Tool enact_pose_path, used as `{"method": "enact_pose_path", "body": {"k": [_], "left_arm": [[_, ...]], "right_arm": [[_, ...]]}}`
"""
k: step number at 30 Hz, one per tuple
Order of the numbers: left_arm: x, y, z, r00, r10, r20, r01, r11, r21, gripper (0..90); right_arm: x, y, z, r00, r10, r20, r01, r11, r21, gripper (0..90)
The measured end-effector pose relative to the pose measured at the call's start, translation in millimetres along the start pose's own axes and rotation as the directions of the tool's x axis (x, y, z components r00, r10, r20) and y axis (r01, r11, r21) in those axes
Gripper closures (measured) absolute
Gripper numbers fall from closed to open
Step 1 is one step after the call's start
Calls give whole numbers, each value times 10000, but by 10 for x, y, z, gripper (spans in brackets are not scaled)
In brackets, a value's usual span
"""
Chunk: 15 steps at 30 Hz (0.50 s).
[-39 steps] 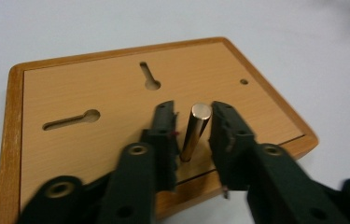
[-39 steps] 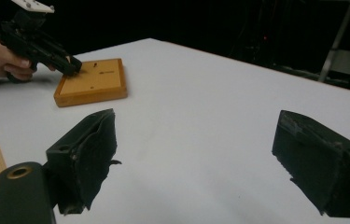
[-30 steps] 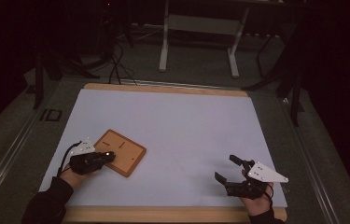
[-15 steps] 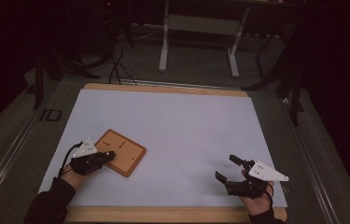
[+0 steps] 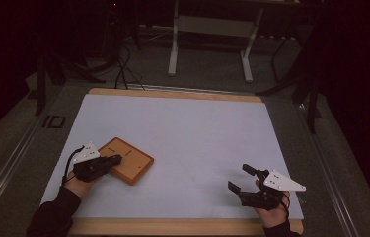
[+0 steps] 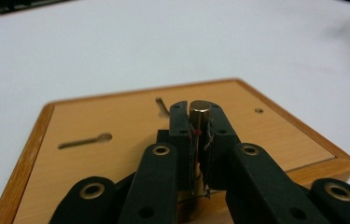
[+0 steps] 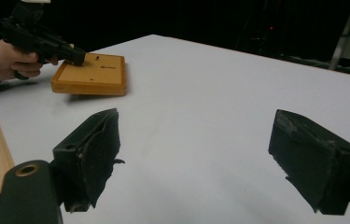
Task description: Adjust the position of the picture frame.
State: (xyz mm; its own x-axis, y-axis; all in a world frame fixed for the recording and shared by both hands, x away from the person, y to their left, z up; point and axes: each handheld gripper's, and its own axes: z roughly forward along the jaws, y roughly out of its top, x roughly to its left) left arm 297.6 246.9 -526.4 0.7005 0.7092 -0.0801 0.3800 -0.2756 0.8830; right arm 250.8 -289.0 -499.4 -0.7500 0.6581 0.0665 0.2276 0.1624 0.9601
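A flat wooden board with slots and small holes lies at the table's left front. My left gripper reaches over its near corner. In the left gripper view the jaws are shut on a small upright metal pin above the board. They have just been closing a little, with the pin between them. My right gripper rests at the right front, open, with bare table between its pads. The right gripper view also shows the board and the left gripper farther off.
A white sheet covers the wood-edged table. A metal stand and cables lie on the dark floor beyond the far edge. The table's front wooden edge runs beside both hands.
The left gripper has shifted slightly at the board's near corner. The right gripper has kept still.
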Motion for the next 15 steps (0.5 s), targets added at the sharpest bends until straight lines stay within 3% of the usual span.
{"method": "enact_pose_path", "body": {"k": [9,15], "left_arm": [[12,171,-39,9999,-154,-37,153,9990,-412,850],[-9,360,-58,10000,28,-1,-28,9980,-630,850]], "right_arm": [[-17,-4,-8,9999,91,-82,-92,10000,-39,131],[-23,-1,-7,9999,157,36,-157,9999,-12,125]]}}
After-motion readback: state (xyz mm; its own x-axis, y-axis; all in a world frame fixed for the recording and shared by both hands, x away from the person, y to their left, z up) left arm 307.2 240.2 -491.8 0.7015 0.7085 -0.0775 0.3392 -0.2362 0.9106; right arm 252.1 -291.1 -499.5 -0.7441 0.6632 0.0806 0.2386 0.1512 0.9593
